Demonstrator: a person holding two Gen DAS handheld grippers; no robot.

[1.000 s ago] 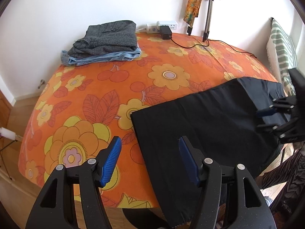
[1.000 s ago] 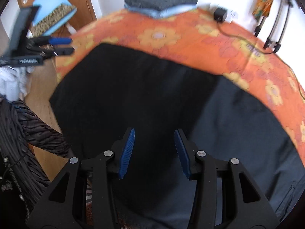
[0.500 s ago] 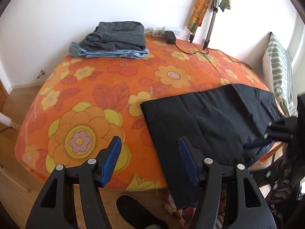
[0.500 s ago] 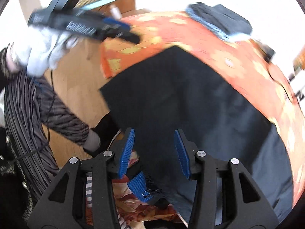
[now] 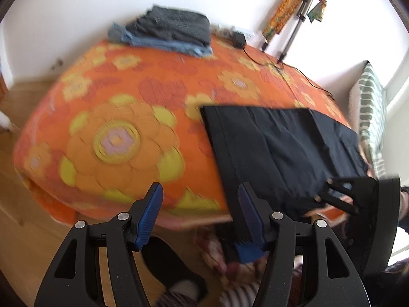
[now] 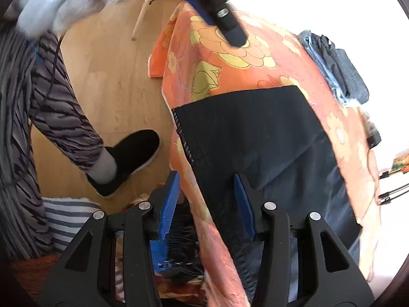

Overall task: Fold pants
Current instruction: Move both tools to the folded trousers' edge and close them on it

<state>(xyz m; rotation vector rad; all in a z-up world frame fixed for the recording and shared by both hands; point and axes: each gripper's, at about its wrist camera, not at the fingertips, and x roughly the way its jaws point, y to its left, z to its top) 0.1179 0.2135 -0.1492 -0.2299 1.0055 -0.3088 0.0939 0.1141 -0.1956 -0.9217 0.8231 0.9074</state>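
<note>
Black pants lie flat on the orange flowered bedspread, at its near edge, one end hanging over that edge. My left gripper hangs released over the near edge, its jaws having just narrowed slightly, with nothing between them. My right gripper is unclenched too, straddling the overhanging pants edge without pressing it. Folded clothes sit at the far edge.
</note>
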